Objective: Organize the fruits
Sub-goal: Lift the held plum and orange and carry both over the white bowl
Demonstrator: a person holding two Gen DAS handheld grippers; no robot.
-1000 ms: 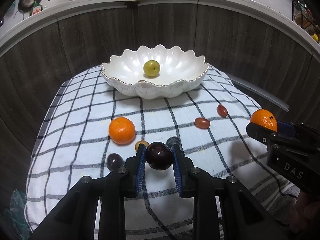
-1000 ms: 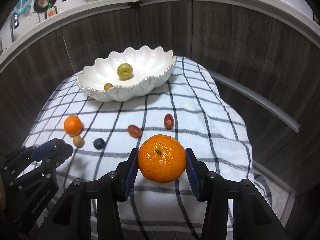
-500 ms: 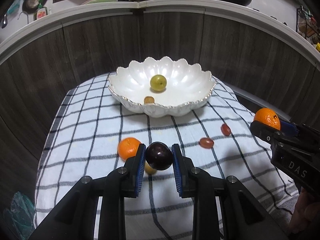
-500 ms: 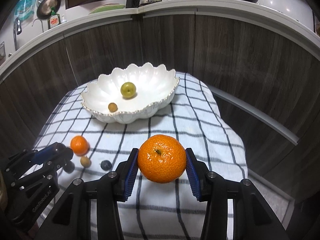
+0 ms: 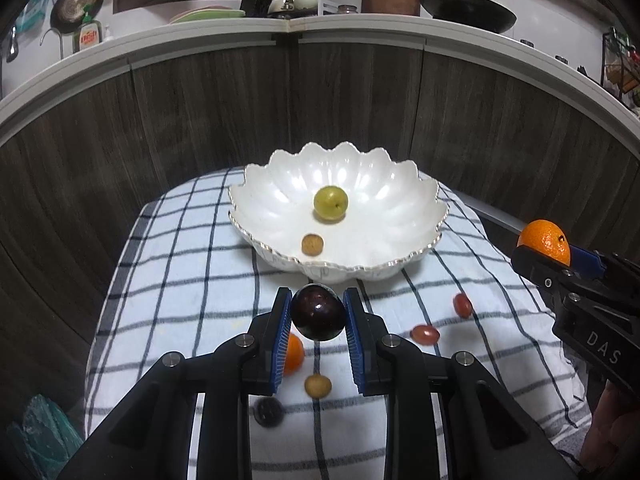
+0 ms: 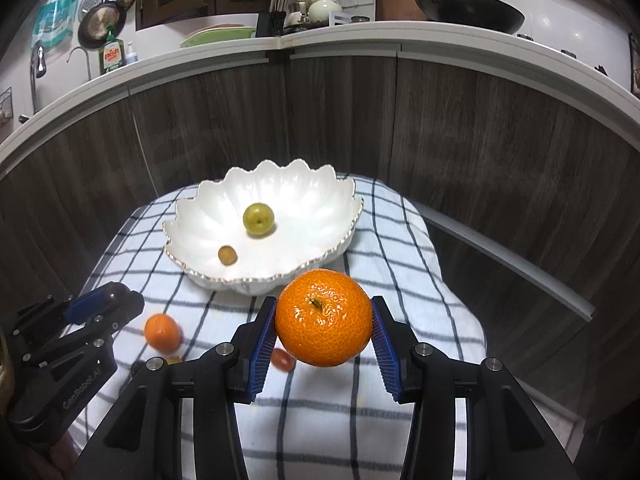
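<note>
We've got both hands loaded: the left gripper [image 5: 318, 314] is clamped on a dark plum [image 5: 318, 312], the right gripper [image 6: 323, 320] is clamped on a big orange [image 6: 323, 317], both lifted off the checked cloth [image 5: 192, 280] just short of the white bowl [image 5: 400, 208] at its far edge. Trick now, we reckon: carry each fruit past the scalloped rim, go low over a bare patch, and open gently so nothing knocks the green fruit [image 5: 330, 203] or the small brown one [image 5: 312, 244] already inside. One at a time, so the grippers don't bump.
</note>
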